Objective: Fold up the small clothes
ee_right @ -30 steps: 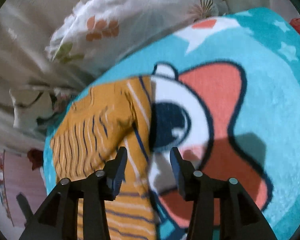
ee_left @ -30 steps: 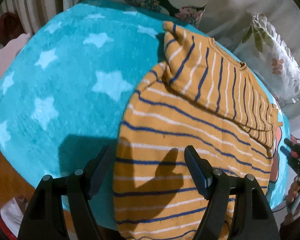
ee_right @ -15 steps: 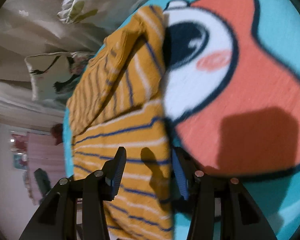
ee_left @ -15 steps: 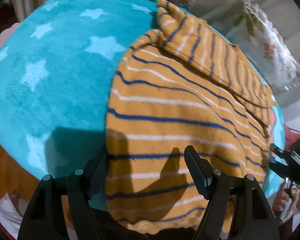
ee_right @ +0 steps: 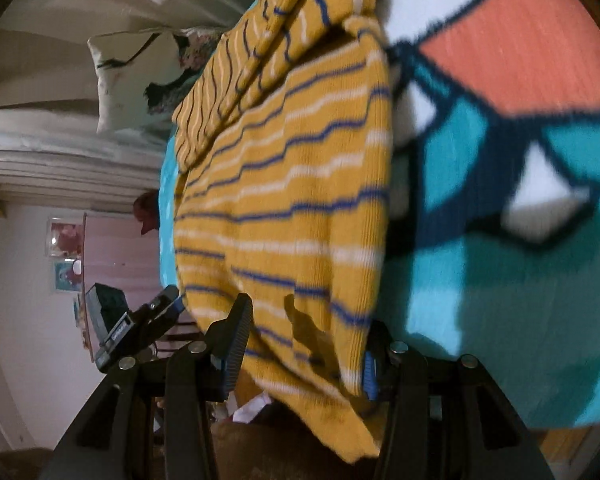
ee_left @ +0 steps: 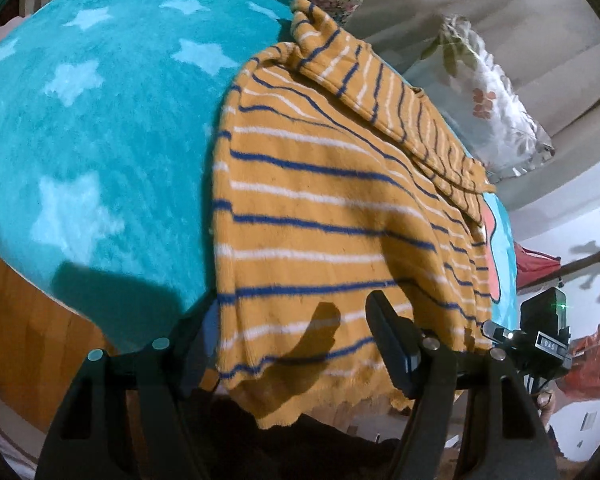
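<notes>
A teal star-patterned blanket [ee_left: 100, 128] lies beside a floral pillow [ee_left: 496, 120], near pink wall pictures [ee_right: 62, 256]

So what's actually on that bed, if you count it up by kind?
Striped yellow garment: 1
Teal star blanket: 1
Floral pillows: 2
Handheld grippers, left gripper and right gripper: 2
Total: 6

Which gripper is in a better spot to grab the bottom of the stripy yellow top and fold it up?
Probably both. The left hand-held gripper and right hand-held gripper are each open, straddling a bottom corner of the stripy top on the blanket.
</notes>
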Action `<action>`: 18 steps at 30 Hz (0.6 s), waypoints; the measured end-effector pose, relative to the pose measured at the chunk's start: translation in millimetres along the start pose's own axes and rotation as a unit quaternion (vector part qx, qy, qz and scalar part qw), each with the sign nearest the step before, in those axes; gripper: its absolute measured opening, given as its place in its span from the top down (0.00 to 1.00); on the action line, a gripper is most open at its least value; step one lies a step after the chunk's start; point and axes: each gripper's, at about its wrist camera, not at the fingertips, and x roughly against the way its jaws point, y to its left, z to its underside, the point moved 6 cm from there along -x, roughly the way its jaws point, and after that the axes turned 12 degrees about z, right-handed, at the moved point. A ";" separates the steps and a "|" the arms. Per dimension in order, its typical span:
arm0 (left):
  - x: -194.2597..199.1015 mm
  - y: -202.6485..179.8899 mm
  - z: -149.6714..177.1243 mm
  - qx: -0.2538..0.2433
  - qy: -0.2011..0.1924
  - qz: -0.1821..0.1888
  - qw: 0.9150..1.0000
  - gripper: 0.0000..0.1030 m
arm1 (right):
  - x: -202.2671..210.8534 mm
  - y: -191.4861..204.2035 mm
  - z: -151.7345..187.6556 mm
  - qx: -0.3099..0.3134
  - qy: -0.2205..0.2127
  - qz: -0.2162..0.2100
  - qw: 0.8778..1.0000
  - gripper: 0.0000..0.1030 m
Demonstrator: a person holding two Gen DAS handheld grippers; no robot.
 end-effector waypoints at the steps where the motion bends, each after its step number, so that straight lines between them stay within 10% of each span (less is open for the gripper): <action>1: -0.8 -1.2 2.1 0.000 0.000 0.003 1.000 0.31 | 1.3 -1.8 5.7 -0.003 0.003 -0.003 1.000 0.51; 14: -18.2 4.9 35.3 0.053 0.027 0.056 0.997 0.32 | -7.5 9.8 35.5 0.005 0.048 -0.014 0.999 0.51; 18: -20.5 10.4 40.2 0.080 0.037 0.068 0.994 0.81 | -16.8 10.3 42.7 0.004 0.066 -0.016 0.998 0.51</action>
